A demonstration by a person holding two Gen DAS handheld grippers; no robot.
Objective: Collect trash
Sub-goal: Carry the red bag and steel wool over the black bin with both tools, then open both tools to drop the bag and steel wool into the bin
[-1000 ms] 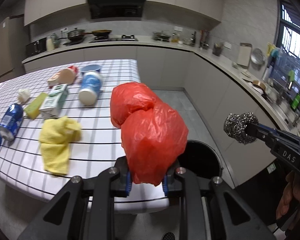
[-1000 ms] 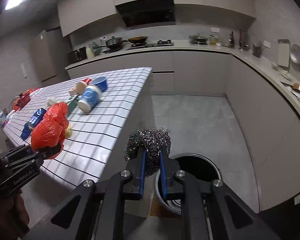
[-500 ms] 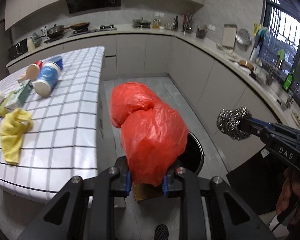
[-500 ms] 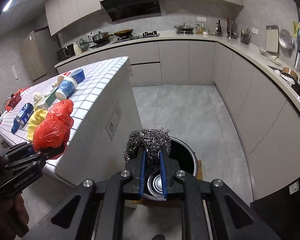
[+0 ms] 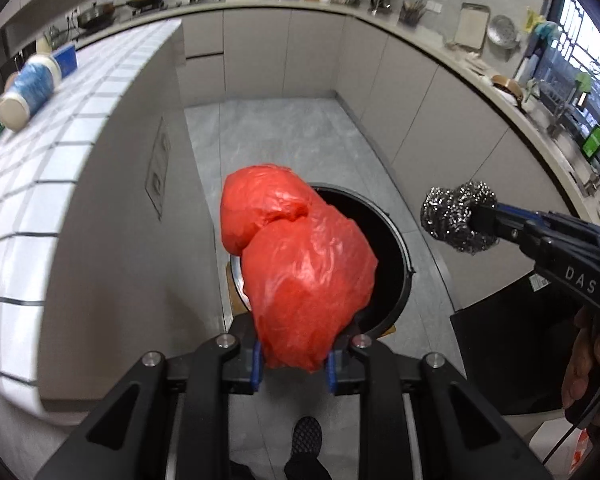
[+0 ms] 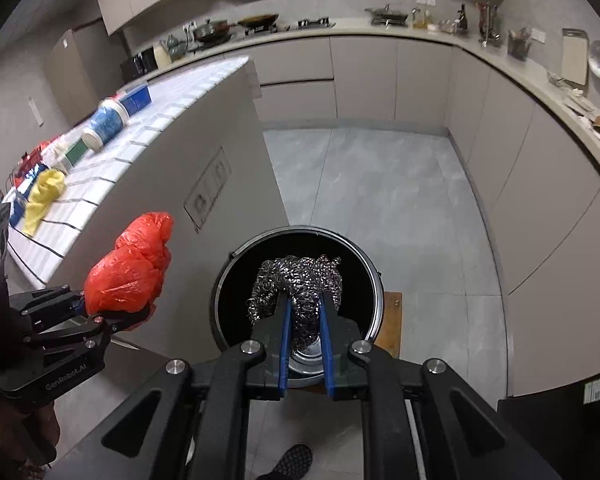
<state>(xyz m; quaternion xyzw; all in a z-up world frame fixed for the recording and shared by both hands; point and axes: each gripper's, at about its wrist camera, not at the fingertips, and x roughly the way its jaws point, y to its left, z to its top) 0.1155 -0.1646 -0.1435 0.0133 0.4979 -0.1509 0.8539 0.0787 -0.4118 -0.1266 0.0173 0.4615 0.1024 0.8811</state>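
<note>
My left gripper (image 5: 293,354) is shut on a crumpled red plastic bag (image 5: 300,264) and holds it over the near rim of a round black trash bin (image 5: 396,248) on the floor. My right gripper (image 6: 303,308) is shut on a ball of steel wool (image 6: 296,280) and holds it above the bin's opening (image 6: 236,280). The right gripper with the steel wool (image 5: 458,216) also shows in the left wrist view, to the right of the bin. The left gripper with the bag (image 6: 130,268) shows in the right wrist view, left of the bin.
A white tiled island counter (image 6: 112,168) stands to the left with a yellow cloth (image 6: 44,196), a blue-and-white cup (image 6: 104,122) and other litter. Grey cabinets (image 6: 520,184) run along the back and right. The person's foot (image 6: 288,460) is near the bin.
Both grippers have swung away from the counter top and down toward the floor bin. The bag and the steel wool now hang over the bin instead of beside the counter.
</note>
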